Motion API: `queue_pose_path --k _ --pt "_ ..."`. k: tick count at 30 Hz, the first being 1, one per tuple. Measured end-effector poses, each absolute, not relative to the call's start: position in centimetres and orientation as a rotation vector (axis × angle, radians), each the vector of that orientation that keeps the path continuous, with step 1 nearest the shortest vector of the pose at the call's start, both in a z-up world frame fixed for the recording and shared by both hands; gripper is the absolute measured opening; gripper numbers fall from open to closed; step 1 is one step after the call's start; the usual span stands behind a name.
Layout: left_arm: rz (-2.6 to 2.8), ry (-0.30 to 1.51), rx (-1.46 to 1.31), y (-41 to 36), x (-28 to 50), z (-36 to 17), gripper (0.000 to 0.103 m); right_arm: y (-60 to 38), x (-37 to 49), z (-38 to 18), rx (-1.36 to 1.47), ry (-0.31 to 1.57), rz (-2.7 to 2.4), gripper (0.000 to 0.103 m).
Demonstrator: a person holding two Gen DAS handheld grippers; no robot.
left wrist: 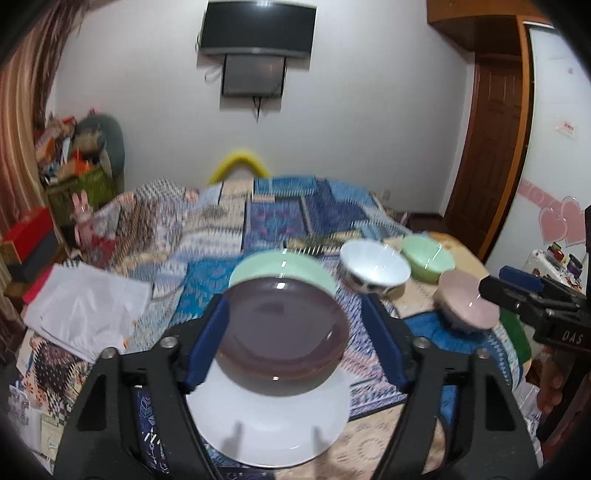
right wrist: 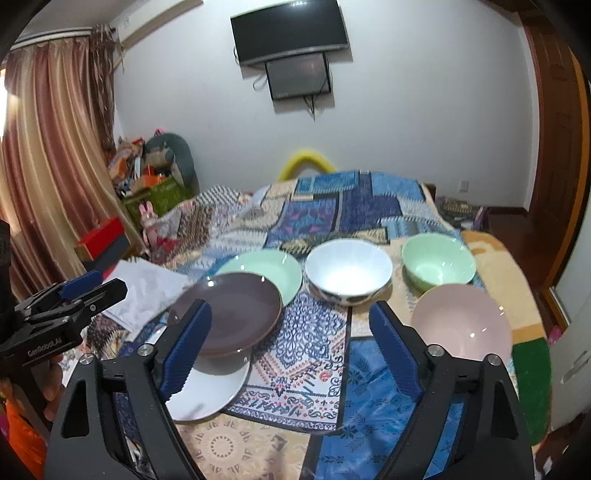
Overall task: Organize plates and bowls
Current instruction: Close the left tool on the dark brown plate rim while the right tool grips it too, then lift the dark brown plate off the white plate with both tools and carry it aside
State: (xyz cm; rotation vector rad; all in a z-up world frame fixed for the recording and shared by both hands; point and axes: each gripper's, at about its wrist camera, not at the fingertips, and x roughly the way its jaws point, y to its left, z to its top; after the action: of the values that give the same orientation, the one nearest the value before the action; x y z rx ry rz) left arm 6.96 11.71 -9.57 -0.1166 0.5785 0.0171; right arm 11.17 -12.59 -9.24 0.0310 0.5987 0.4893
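Home bedroom, lived-in. Bed (right wrist: 369,206) fills the middle, covered in a patchwork quilt (right wrist: 325,210) — dishes are laid out right on it. Wall-mounted TV (right wrist: 290,31) on the white wall opposite, smaller screen (right wrist: 297,75) hung just below it. Long striped curtains (right wrist: 48,147) on the left, wooden door (left wrist: 491,147) on the right. Far corner holds household clutter — a green crate (right wrist: 159,195) stacked with boxes and a grey cushion (right wrist: 177,151). Pink heart stickers (left wrist: 557,225) on a white panel beside the door.
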Motion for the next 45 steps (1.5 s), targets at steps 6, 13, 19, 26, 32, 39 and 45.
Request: queue_pose_path --k 6,13,19,26,32,39,45 --pt "0.04 0.677 -0.168 15.3 9.6 -13.2 0.053 -10.7 13.1 -11.2 0.006 0.679 0.498 0.073" --pt "0.041 0.773 -0.201 18.8 12.8 -16.4 0.053 -8.3 16.4 -13.9 0.001 0.789 0.513 0.061" --pt "0.049 0.817 -0.202 20.9 15.4 -18.5 0.049 -6.8 18.5 -15.8 0.01 0.845 0.52 0.058" --pt "0.025 0.889 -0.236 22.4 18.3 -21.1 0.034 -5.1 20.1 -18.0 -0.017 0.917 0.527 0.043" --pt "0.013 0.936 -0.255 22.8 19.8 -22.7 0.023 -4.5 21.2 -19.0 -0.031 0.943 0.535 0.031" --pt "-0.02 0.962 -0.264 22.9 20.5 -23.2 0.019 -3.8 22.4 -19.8 0.002 0.984 0.554 0.02" --pt "-0.047 0.98 -0.254 23.0 20.8 -23.2 0.02 -3.6 22.7 -20.4 0.018 1.004 0.57 0.018"
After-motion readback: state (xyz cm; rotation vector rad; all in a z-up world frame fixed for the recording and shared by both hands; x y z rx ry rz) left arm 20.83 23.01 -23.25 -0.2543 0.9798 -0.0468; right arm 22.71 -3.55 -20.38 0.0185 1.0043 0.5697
